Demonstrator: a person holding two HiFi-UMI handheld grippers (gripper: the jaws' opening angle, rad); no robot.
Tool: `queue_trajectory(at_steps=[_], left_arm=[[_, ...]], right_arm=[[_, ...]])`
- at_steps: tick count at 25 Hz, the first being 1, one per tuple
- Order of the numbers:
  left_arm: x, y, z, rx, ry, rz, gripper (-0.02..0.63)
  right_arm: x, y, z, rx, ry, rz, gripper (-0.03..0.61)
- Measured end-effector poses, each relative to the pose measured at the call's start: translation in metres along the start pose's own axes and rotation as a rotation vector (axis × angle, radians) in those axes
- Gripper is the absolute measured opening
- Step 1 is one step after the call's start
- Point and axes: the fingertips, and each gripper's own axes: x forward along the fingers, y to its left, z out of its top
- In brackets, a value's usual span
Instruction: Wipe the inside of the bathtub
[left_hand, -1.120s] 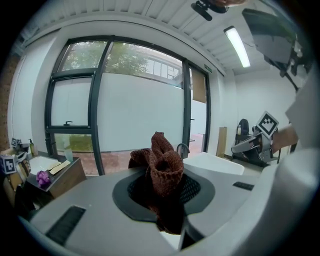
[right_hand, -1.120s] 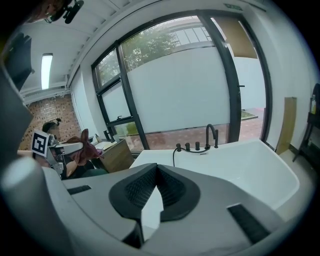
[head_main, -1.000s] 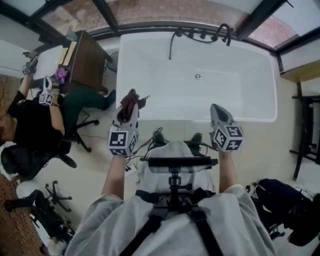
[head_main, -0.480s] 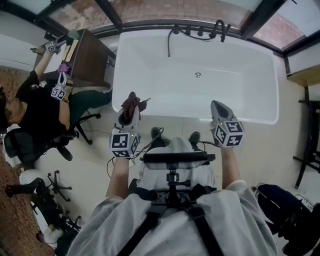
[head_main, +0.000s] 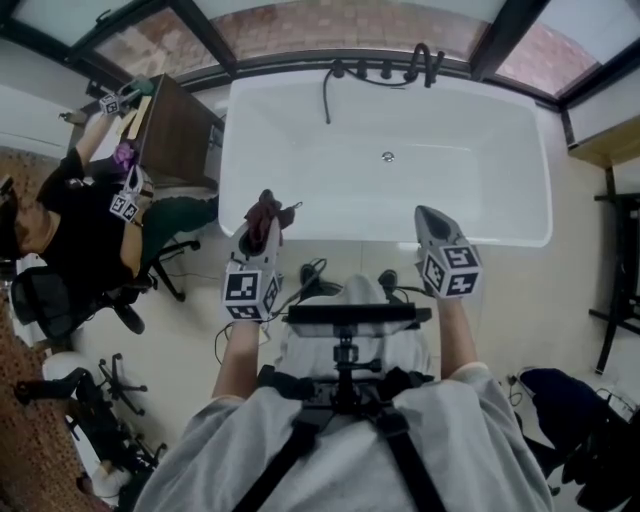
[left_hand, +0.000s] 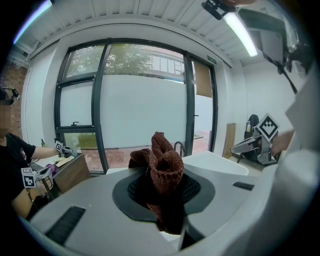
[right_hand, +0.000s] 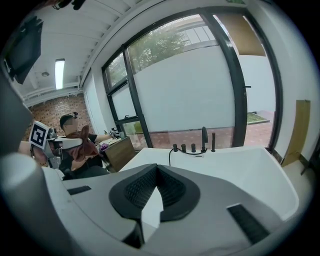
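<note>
The white bathtub (head_main: 300, 225) lies ahead of me, with its drain (head_main: 388, 156) in the floor and dark taps (head_main: 420, 60) on the far rim. My left gripper (head_main: 260, 232) hovers at the tub's near rim on the left, shut on a bunched brown cloth (head_main: 263, 210). In the left gripper view the cloth (left_hand: 161, 167) sticks up from between the jaws. My right gripper (head_main: 427, 214) hangs over the near rim to the right, shut with nothing in it. In the right gripper view the tub (right_hand: 240, 172) spreads beyond the closed jaws.
A person in black (head_main: 75, 235) sits at a wooden desk (head_main: 178, 128) left of the tub, on an office chair (head_main: 45, 300). Cables (head_main: 310, 275) lie on the floor at my feet. A dark rack (head_main: 615, 260) and a wooden shelf (head_main: 605, 150) stand at the right.
Both grippers stay close to the tub's near rim, hardly moved. The seated person at the left has reached an arm up toward the desk.
</note>
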Motion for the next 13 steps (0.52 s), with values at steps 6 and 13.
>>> queue_trajectory(at_steps=[6, 13], left_arm=[[-0.001, -0.003, 0.001, -0.016, 0.003, -0.009, 0.084], [-0.008, 0.000, -0.004, -0.020, 0.006, -0.009, 0.084]], right_arm=[[-0.004, 0.003, -0.004, 0.005, 0.003, -0.005, 0.006], [-0.005, 0.012, -0.008, 0.003, 0.006, -0.003, 0.006]])
